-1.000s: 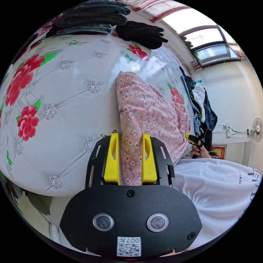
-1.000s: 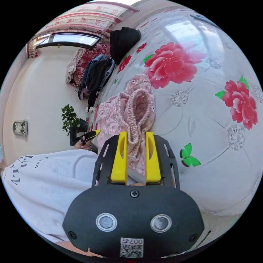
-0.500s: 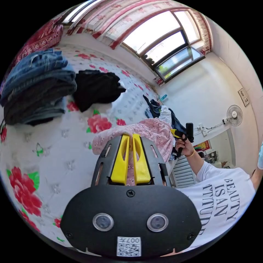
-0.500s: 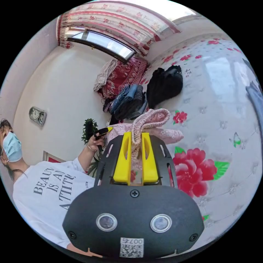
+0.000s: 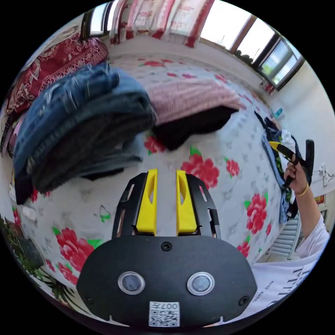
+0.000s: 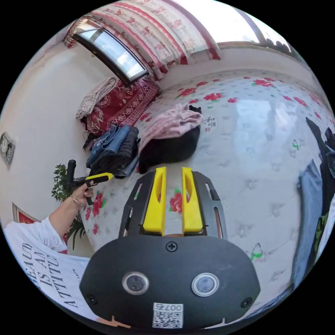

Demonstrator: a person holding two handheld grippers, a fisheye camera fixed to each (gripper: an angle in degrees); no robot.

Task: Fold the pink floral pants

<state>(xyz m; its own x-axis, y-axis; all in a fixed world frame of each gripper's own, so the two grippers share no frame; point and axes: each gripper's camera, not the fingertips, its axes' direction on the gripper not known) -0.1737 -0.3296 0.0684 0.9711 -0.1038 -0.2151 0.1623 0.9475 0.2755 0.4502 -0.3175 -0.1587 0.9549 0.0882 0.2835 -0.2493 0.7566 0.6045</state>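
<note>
The folded pink floral pants (image 5: 192, 99) lie on top of a black garment (image 5: 188, 125) at the far side of the flowered bed cover (image 5: 216, 181). My left gripper (image 5: 166, 172) hangs open over the bed, short of the pile, with nothing between its yellow jaws. In the right gripper view the pants (image 6: 171, 122) rest on the same black garment (image 6: 167, 146), and my right gripper (image 6: 173, 170) is open and apart from them. Each gripper appears in the other's view, held in a hand: the right gripper (image 5: 289, 153) and the left gripper (image 6: 94, 178).
A stack of folded jeans (image 5: 80, 129) (image 6: 111, 146) sits beside the black garment. Loose clothes (image 6: 314, 195) (image 5: 275, 153) hang at the bed's edge. A red patterned blanket (image 6: 118, 104) lies by the window, and a plant (image 6: 61, 181) stands near the wall.
Both grippers held the pants up half a second ago. Now the pants lie on the black garment, both grippers have let go, opened and drawn back.
</note>
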